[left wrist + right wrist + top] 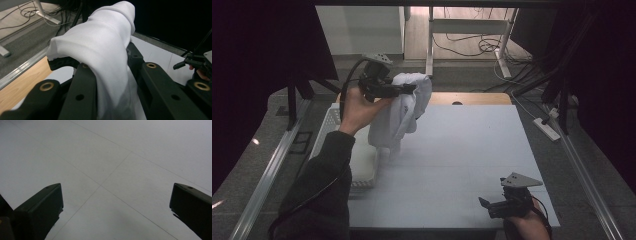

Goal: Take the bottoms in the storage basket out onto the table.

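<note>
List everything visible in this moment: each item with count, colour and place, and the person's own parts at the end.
white cloth: 1, white, held up above the table's left rear, draped over the left jaws and hanging down.
white basket: 1, white, at the table's left edge, under the raised cloth; contents cannot be made out.
table: 1, pale grey top with thin seam lines, wooden strip at the far edge.
power strip: 1, white, on the floor right of the table.
cables: several, dark, on the floor beyond the table.
left hand-held gripper: 1, black, raised at left rear, shut on the cloth.
right hand-held gripper: 1, black, low at the table's near right corner, jaws apart, nothing between them.
</note>
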{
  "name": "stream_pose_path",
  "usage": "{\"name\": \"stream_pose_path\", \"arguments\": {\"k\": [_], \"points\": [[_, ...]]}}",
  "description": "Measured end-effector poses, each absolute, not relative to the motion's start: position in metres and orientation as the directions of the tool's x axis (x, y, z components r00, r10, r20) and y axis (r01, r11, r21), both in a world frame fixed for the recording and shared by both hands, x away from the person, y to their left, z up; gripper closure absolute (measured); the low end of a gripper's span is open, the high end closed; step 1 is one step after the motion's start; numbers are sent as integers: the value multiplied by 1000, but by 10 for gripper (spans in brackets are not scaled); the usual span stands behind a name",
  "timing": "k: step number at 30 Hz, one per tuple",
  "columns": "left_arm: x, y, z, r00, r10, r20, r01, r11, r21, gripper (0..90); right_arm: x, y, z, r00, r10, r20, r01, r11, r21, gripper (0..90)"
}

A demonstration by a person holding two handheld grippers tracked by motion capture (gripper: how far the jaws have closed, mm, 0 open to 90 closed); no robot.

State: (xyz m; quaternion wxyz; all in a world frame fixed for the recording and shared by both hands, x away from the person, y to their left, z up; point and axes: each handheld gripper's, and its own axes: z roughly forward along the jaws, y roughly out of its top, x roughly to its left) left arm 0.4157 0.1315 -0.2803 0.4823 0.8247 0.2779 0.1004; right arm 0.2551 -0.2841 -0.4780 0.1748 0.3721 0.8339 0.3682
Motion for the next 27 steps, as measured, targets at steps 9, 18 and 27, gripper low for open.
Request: {"name": "stream_pose_path", "arguments": {"k": [9, 18, 27], "points": [[418, 107, -282, 852, 516, -92, 334, -398, 855, 754, 255, -284, -478, -664, 748, -17, 490, 452, 746, 0], [422, 87, -289, 869, 487, -85, 320, -424, 847, 755, 255, -285, -478, -664, 747, -13, 489, 448, 748, 0], [422, 70, -289, 884, 460, -84, 304, -428, 851, 754, 255, -285, -478, -666, 746, -13, 487, 448, 750, 0]]}}
